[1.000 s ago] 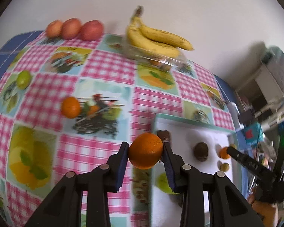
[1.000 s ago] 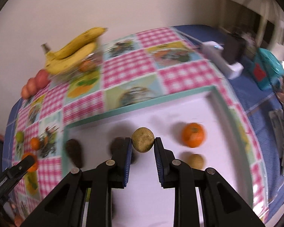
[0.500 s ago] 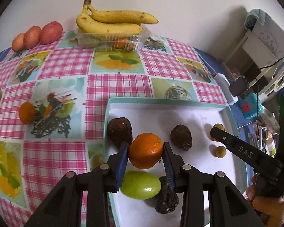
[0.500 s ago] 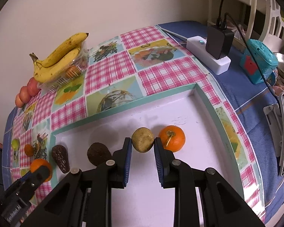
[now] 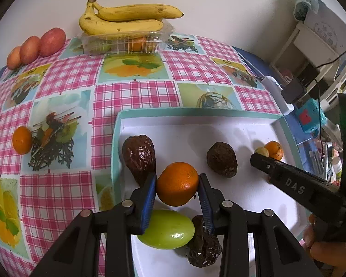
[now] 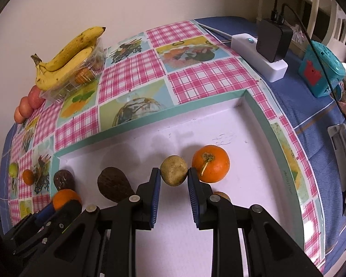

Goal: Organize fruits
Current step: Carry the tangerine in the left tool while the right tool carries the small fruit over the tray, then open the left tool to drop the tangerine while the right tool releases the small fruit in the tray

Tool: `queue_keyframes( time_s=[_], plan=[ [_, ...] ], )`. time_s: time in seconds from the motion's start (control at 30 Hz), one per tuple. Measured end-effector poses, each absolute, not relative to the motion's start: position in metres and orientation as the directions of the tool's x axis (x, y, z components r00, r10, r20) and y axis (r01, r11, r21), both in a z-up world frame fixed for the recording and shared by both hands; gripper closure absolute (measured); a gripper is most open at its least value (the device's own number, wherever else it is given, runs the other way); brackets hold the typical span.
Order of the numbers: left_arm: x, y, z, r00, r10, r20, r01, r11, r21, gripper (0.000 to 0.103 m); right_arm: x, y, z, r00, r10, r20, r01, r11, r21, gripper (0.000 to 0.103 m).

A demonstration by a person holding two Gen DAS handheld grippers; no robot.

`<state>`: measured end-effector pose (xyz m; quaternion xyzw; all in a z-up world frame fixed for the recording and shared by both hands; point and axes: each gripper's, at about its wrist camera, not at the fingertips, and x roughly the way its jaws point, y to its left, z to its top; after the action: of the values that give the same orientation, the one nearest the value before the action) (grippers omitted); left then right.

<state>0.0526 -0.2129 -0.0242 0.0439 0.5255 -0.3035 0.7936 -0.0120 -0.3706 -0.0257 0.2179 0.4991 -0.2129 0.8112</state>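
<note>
Gripping an orange between its jaws, the left gripper hangs over the white tray; the right gripper pinches a small brownish fruit beside a stemmed orange.

Legible markings: two spots only.
Your right gripper, entering the left wrist view at 3 o'clock, carries raised letters "DAS" on its black finger. In the right wrist view, the tray has a small line of print on its teal rim at 3 o'clock, too small to read. The white box at 1 o'clock in the left wrist view bears faint, blurred print, unreadable.
</note>
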Motion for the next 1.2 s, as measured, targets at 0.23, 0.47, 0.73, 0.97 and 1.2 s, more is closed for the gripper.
queue_keyframes(
  time_s=[0.23,0.47,0.73,0.97,1.2],
  plan=[
    [0.053,-0.213,-0.025,0.26,-0.44,-0.859,0.529,0.81,-0.254,0.065,-0.011,-0.371,-0.039,0.381,-0.111,-0.918,0.564,0.815,0.136,0.078],
    [0.053,-0.212,-0.025,0.258,-0.441,-0.86,0.53,0.808,-0.256,0.064,-0.011,-0.37,-0.039,0.379,-0.11,-0.919,0.562,0.816,0.134,0.078],
    [0.054,-0.211,-0.025,0.255,-0.439,-0.862,0.528,0.81,-0.256,0.064,-0.011,-0.368,-0.038,0.37,-0.112,-0.922,0.563,0.817,0.127,0.078],
    [0.056,-0.206,-0.023,0.246,-0.448,-0.86,0.509,0.814,-0.278,0.057,-0.012,-0.369,-0.034,0.374,-0.106,-0.921,0.56,0.818,0.133,0.071],
    [0.059,-0.198,-0.01,0.252,-0.476,-0.842,0.491,0.813,-0.313,0.056,-0.013,-0.369,-0.022,0.402,-0.102,-0.91,0.546,0.825,0.148,0.069]
  ],
)
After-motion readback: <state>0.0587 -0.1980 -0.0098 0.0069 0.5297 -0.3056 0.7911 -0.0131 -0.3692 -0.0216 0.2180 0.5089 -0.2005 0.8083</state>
